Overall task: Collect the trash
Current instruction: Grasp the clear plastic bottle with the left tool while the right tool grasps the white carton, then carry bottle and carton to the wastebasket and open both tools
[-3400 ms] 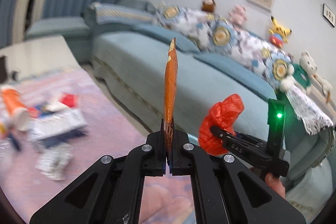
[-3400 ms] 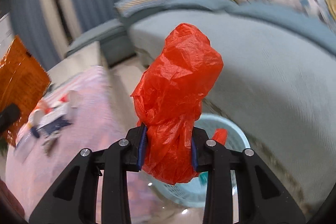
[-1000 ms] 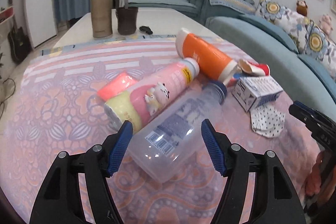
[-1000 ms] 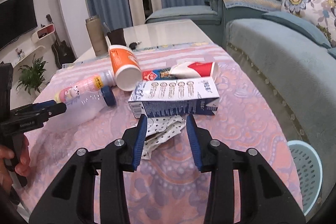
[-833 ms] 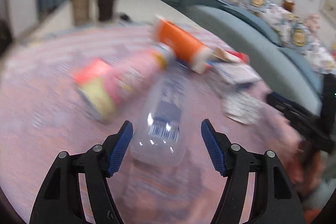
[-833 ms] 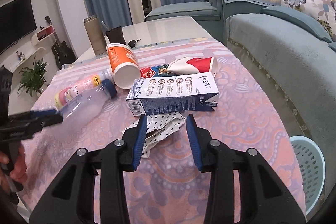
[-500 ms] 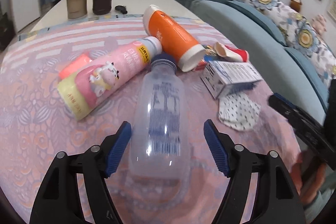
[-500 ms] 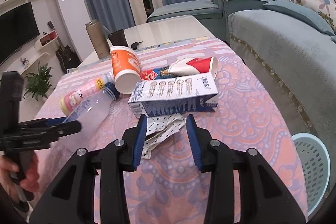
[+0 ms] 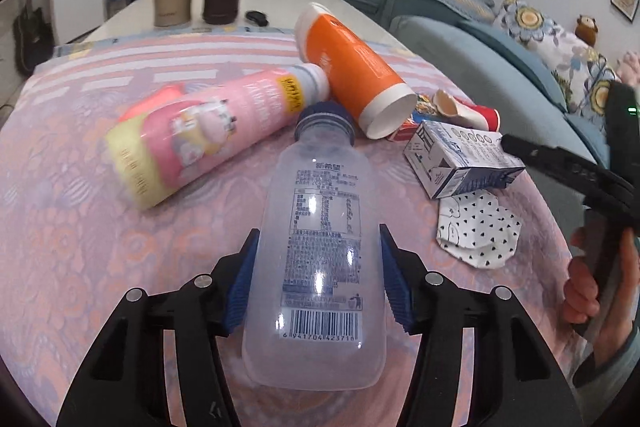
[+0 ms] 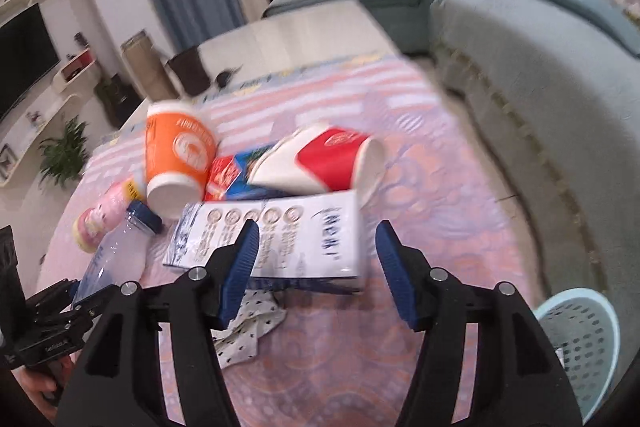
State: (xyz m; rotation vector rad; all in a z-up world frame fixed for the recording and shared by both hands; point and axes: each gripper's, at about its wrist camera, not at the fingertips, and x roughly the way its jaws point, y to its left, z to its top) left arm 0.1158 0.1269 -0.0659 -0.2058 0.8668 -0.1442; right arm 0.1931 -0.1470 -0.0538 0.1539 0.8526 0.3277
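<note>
Clear plastic bottle w/ blue cap (image 9: 320, 227) lying flat on pink patterned cloth (image 9: 72, 227), base toward left gripper (image 9: 318, 275) | jaws astride body, pads touching, prob. gripping | right gripper (image 10: 316, 259) jaws wide, nothing held, above white-blue milk carton (image 10: 304, 235) for side grab | light-blue perforated bin (image 10: 580, 343) on floor right of table, w/in reach for drop.

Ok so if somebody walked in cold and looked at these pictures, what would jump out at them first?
Probably the clear plastic bottle lying on the pink tablecloth, with the left gripper closed around its sides. Next, the right gripper, open over the white and blue milk carton. Behind them lies a jumble of trash, including a toppled orange cup.
</note>
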